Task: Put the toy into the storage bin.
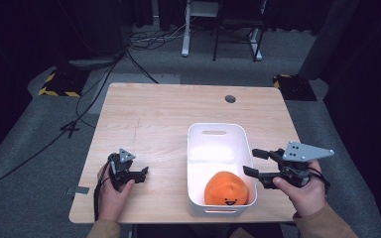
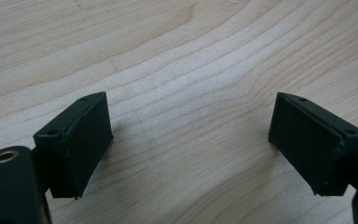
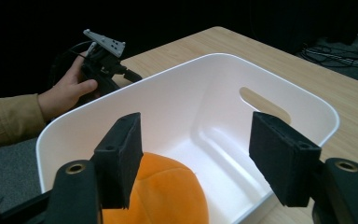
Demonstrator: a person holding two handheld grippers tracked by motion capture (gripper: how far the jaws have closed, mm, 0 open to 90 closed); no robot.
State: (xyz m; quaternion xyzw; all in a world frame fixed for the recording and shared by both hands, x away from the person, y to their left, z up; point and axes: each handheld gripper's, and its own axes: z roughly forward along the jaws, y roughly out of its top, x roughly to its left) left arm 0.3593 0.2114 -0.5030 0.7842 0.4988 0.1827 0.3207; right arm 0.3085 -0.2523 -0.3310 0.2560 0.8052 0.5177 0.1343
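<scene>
A white plastic bin (image 1: 193, 148) stands on the wooden table, right of centre, and an orange plush toy (image 1: 226, 188) with a small smiling face lies at its near end. My right gripper (image 1: 252, 162) hovers just right of the bin's rim, open and holding nothing. In the right gripper view its jaws (image 3: 196, 158) stand wide apart above the plush toy (image 3: 168, 196) and the bin's (image 3: 279, 84) near wall. My left gripper (image 1: 141, 173) rests low at the table's near left, well left of the bin. Its jaws (image 2: 191, 140) are open over bare wood.
The table (image 1: 154, 114) has a round cable hole (image 1: 230, 98) at the far right. A small grey tab (image 1: 79, 190) sticks out at its near left edge. Cables (image 1: 104, 79) run over the grey floor beyond, near a white desk leg (image 1: 186, 34).
</scene>
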